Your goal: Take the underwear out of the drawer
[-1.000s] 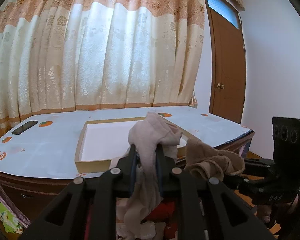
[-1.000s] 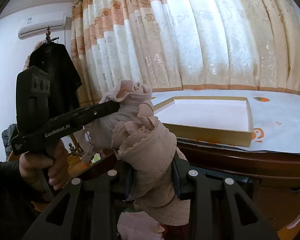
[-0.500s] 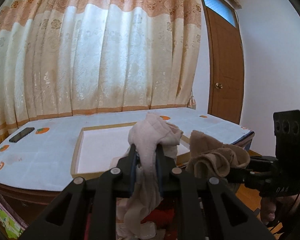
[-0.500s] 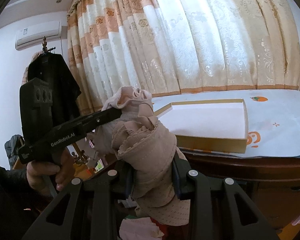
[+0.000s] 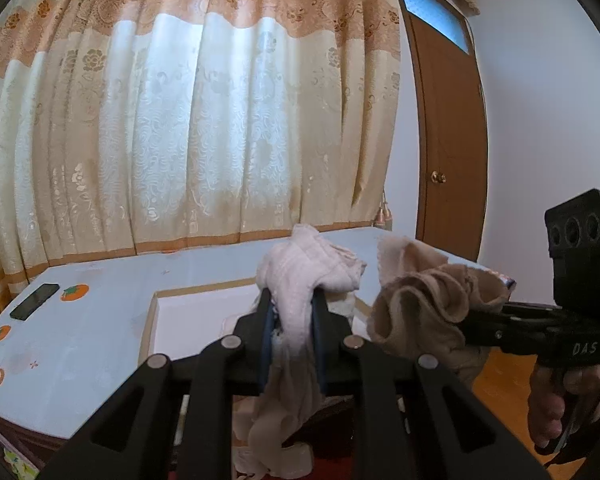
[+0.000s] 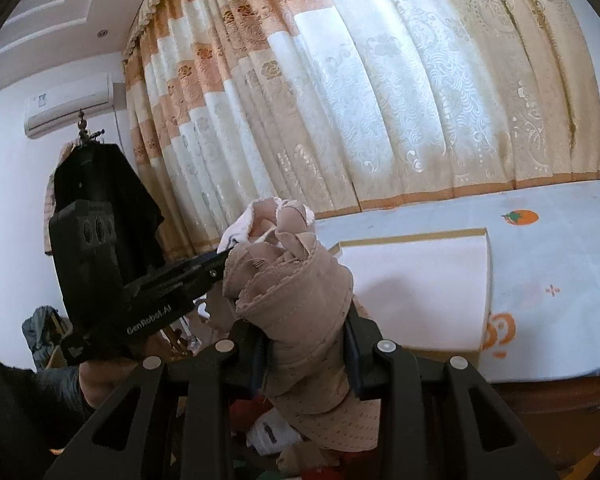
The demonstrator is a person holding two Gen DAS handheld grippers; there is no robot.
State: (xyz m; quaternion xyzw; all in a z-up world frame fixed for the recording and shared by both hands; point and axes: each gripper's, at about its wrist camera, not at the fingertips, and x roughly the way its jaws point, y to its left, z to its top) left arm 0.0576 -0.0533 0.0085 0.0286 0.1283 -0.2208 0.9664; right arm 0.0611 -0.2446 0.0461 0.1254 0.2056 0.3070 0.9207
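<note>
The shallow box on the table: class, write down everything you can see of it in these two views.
The shallow box is a low rectangular tray, seemingly cardboard, with thin tan walls and a plain white inside. It lies flat and open-topped on the table, which has a pale cover printed with orange fruit. No contents show, though its near part is hidden behind the pale garment in the left gripper and the tan garment in the right gripper. Whether either garment touches it cannot be told.
</note>
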